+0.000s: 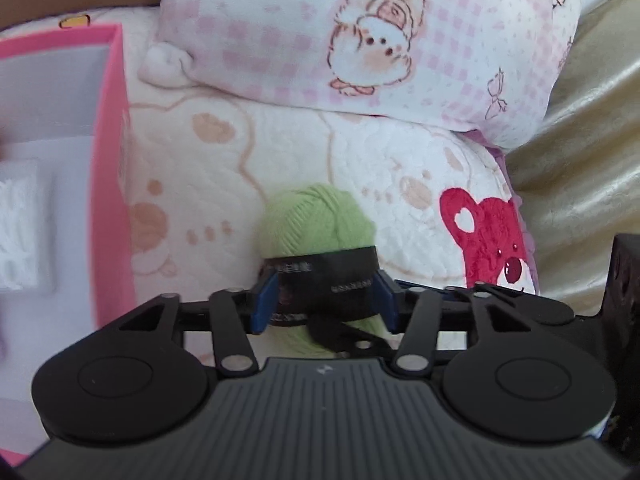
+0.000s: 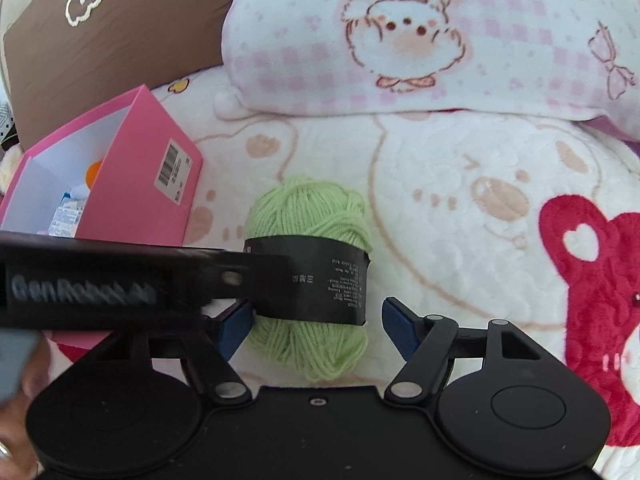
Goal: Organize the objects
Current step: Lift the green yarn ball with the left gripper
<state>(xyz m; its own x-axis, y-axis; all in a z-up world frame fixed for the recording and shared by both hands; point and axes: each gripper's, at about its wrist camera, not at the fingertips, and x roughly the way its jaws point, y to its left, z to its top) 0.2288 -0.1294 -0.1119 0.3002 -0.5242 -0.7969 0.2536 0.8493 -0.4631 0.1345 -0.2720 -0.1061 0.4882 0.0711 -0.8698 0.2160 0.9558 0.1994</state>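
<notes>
Open pink cardboard box [image 2: 120,184] with white inside and a barcode sticker sits left on the fluffy cream cartoon-print blanket [image 2: 460,208]; inside, an orange round item [image 2: 94,172] and some small printed packets [image 2: 66,216], blurry, can't tell what. In the left wrist view a white textured pad [image 1: 20,224] lies on the box floor. Light green yarn skein [image 2: 308,280], soft and oblong with a glossy black paper band, lies on the blanket just right of the box. Left gripper [image 1: 323,300] pinches the skein at the band, blue pads pressed on both sides. Right gripper [image 2: 316,326] fingers spread, one on each side of the skein's near end, the right pad apart from the yarn. Pink checkered plush pillow [image 2: 440,40] lies behind, brown cushion [image 2: 120,32] upper left.
</notes>
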